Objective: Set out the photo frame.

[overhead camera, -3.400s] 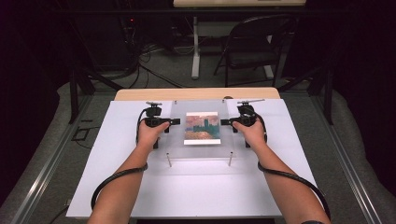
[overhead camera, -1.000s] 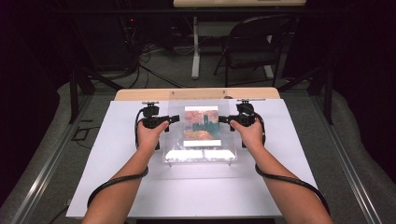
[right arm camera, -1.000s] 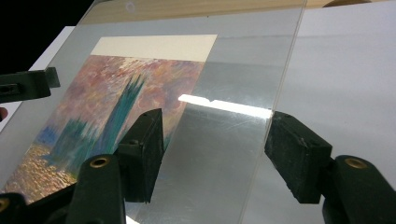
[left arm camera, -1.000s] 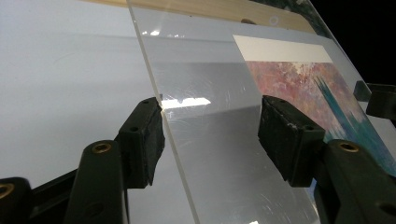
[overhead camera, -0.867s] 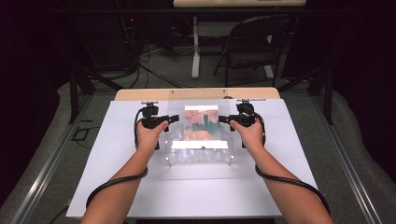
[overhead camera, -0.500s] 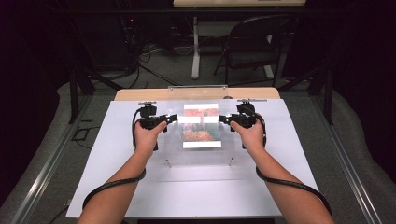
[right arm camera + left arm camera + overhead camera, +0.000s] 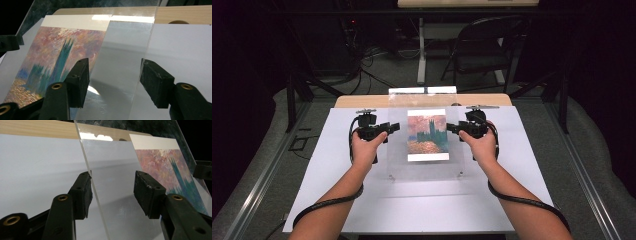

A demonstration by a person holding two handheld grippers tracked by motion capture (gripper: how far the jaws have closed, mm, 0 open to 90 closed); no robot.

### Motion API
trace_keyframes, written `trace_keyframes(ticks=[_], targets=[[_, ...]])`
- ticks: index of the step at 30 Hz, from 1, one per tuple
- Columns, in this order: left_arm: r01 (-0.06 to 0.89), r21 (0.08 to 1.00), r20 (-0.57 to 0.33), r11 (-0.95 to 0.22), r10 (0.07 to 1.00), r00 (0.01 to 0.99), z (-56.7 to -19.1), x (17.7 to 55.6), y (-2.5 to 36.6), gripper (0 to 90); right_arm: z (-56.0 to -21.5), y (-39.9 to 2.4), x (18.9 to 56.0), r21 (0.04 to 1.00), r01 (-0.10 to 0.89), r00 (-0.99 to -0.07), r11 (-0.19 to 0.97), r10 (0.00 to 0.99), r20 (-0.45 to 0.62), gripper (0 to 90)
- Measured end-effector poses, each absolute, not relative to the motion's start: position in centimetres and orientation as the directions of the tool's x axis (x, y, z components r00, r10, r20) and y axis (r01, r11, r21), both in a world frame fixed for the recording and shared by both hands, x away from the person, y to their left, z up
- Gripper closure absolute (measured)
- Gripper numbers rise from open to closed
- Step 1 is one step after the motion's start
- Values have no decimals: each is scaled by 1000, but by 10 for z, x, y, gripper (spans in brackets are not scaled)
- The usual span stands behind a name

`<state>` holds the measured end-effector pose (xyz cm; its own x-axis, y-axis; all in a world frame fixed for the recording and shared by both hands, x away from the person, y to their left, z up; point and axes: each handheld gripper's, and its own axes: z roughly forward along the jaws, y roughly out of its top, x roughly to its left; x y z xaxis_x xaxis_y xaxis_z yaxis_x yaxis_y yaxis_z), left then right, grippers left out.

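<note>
A clear acrylic sheet (image 7: 426, 169) with a painting print (image 7: 427, 135) on it is tilted, its far edge raised off the white table top (image 7: 522, 165). My left gripper (image 7: 394, 128) is at the sheet's left edge and my right gripper (image 7: 451, 128) at its right edge. In the left gripper view the sheet's edge (image 7: 86, 167) runs between the jaws of the left gripper (image 7: 112, 190), beside one pad and clear of the other. The right gripper (image 7: 115, 77) stands the same way around the sheet's edge (image 7: 147, 47). Both pairs of jaws have just been closing, with a gap still showing.
A wooden table edge (image 7: 362, 101) runs behind the white top. Beyond it stand a folding chair (image 7: 484, 47), a table leg (image 7: 422, 55) and loose cables (image 7: 362, 65) on the floor. Small bolts (image 7: 390, 176) sit at the sheet's near corners. Cables trail from both grippers along my forearms.
The sheet lay flat earlier; its far edge has since tipped up with the print. Both hands have risen a little, and the left jaws stand narrower.
</note>
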<state>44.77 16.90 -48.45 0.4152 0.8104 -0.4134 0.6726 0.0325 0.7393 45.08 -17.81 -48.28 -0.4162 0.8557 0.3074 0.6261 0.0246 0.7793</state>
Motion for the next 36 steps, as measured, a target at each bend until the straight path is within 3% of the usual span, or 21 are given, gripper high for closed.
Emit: trace_keyframes(ticks=[36], targets=[[606, 795, -341, -32, 802, 490, -448, 399, 177, 602, -449, -184, 402, 832, 551, -457, 63, 857, 237, 534]])
